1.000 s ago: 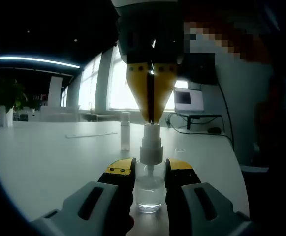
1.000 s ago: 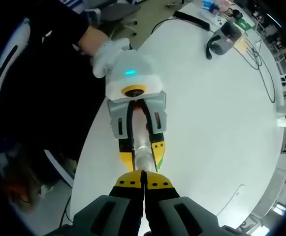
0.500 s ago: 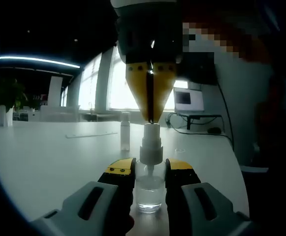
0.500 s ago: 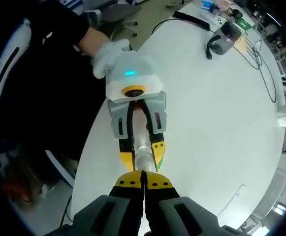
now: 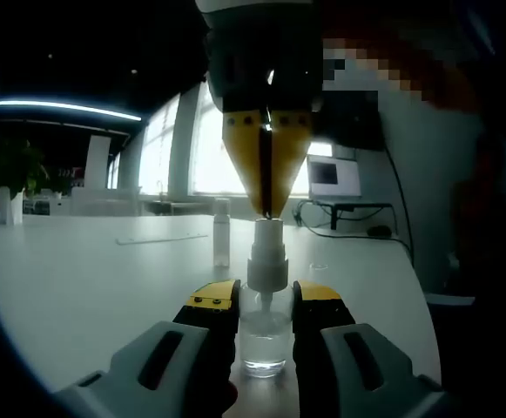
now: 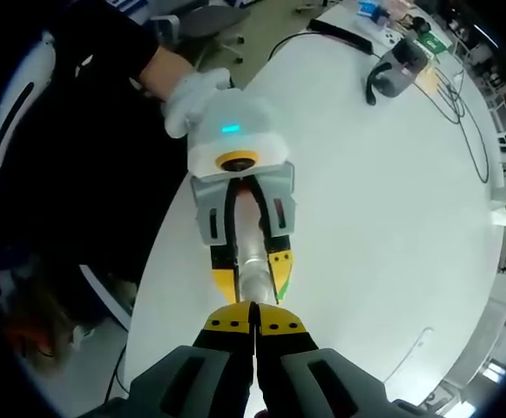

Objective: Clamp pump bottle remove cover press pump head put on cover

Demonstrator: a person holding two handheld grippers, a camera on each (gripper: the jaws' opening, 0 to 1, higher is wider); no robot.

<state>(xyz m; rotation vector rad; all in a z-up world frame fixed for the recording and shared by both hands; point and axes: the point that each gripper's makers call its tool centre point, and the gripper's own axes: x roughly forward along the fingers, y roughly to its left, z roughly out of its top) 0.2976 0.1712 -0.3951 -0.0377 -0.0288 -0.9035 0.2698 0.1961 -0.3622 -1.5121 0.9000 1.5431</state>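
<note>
Nothing moved: uncapped clear pump bottle.

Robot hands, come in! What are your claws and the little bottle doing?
Left claw clamped on pump bottle, upright on white table. Right claw shut, tips on pump head. Cover stands behind. Nothing blocking.

left gripper: low and level, jaws clamped on either side of the pump bottle body | right gripper: pointing straight down above the bottle, jaws pressed together, tips touching the pump head | gloved hand: grips the left gripper's rear, behind the bottle
</note>
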